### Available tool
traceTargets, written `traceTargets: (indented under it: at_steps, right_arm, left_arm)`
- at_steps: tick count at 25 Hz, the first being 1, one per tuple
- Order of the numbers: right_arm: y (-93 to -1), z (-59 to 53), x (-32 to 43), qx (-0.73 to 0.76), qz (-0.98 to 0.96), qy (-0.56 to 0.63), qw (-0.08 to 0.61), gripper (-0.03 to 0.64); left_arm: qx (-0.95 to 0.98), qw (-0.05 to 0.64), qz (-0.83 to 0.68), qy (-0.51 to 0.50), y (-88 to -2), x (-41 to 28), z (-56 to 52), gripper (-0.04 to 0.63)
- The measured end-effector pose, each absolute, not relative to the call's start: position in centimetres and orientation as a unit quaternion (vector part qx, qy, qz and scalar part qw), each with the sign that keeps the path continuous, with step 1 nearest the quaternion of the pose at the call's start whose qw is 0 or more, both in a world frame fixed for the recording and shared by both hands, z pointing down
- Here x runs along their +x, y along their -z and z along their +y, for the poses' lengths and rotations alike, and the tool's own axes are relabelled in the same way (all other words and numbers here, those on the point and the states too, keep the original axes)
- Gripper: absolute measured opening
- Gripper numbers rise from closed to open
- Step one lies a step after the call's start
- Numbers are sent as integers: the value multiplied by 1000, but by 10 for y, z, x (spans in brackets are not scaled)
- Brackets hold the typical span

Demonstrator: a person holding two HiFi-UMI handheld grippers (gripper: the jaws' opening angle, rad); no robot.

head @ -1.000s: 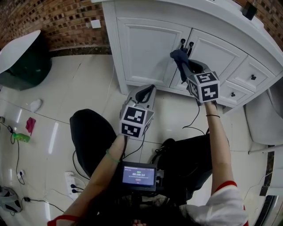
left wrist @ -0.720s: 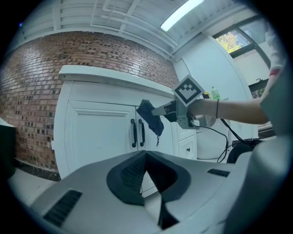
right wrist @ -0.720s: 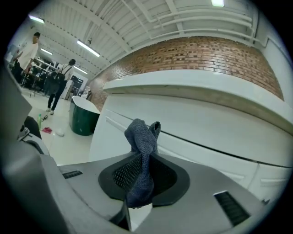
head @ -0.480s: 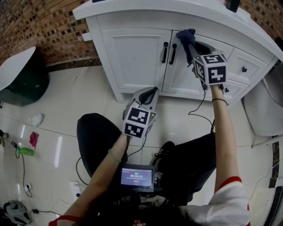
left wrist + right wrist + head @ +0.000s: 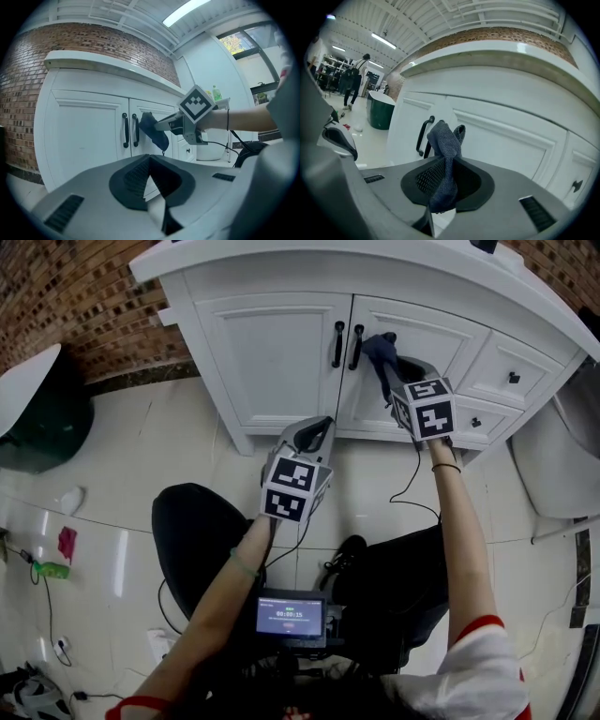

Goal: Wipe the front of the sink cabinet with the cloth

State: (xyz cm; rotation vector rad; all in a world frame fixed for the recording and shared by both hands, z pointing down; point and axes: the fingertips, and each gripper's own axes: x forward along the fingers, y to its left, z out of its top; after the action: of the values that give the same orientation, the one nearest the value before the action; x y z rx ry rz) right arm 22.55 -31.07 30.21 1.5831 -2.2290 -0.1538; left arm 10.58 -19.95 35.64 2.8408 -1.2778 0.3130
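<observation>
- Cloth (image 5: 443,140), dark blue, is pinched tight in the right gripper's (image 5: 386,371) fingers. Its bunched free end sits at the cabinet (image 5: 281,352) door, just right of the two black handles (image 5: 337,343).
- The folds hide whether the cloth actually presses on the door.
- Left gripper (image 5: 314,432) hangs low before the cabinet's foot, fingers together on nothing.
- Bare floor (image 5: 169,427) lies open leftward.
- The cabinet's right end is cut off by the picture edge.

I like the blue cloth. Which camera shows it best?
The right gripper view: the cloth sits close, pinched in the right gripper. The left gripper view shows it small beside the door handles; the head view, just a dark scrap.
</observation>
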Motion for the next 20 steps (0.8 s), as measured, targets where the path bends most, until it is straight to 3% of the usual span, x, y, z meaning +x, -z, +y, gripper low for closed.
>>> traceTargets:
  at_steps: [20]
  right_arm:
    - [-554,-327,212,526,-770,-95,350,64]
  left_arm:
    - [907,57,-396,-131,-423,103,-213,20]
